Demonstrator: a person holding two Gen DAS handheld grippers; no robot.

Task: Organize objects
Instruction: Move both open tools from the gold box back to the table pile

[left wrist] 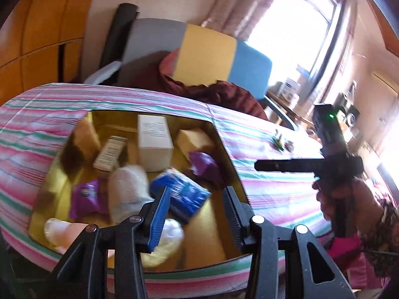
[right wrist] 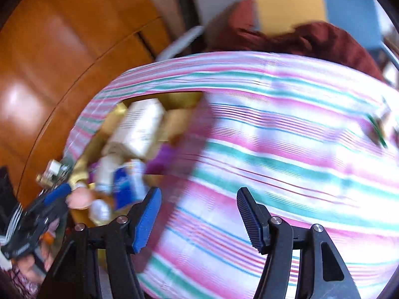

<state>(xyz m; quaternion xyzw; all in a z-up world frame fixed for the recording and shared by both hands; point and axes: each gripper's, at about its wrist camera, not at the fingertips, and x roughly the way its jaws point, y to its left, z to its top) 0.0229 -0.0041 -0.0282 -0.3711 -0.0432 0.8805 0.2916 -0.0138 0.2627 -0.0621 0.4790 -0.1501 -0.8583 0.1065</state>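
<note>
hovering over a shallow gold-lined cardboard box [left wrist: 207,239] that sits on a pink, green and white striped bedcover [left wrist: 269,182], the left gripper [left wrist: 194,214] has its jaws parted with nothing between the pads. inside the box: a tall white carton with printed text [left wrist: 154,144], a small narrow white-and-beige carton [left wrist: 111,153], two tan blocks [left wrist: 194,139], two purple foil packets [left wrist: 87,198], a rolled white sock-like cloth [left wrist: 129,189], a blue plastic-wrapped pack [left wrist: 182,194], and pale soft items near the front edge, too blurred to name.

right gripper [right wrist: 197,214] hangs over bare striped cover just beside the box's right wall; jaws apart, empty, not pressing anything. the right-wrist view is strongly motion-blurred.

small green and dark bits [left wrist: 280,144] lie on the cover well apart from the box. a dark red garment [left wrist: 224,92] lies behind the bed, in front of a grey, yellow and blue panel [left wrist: 207,54].
</note>
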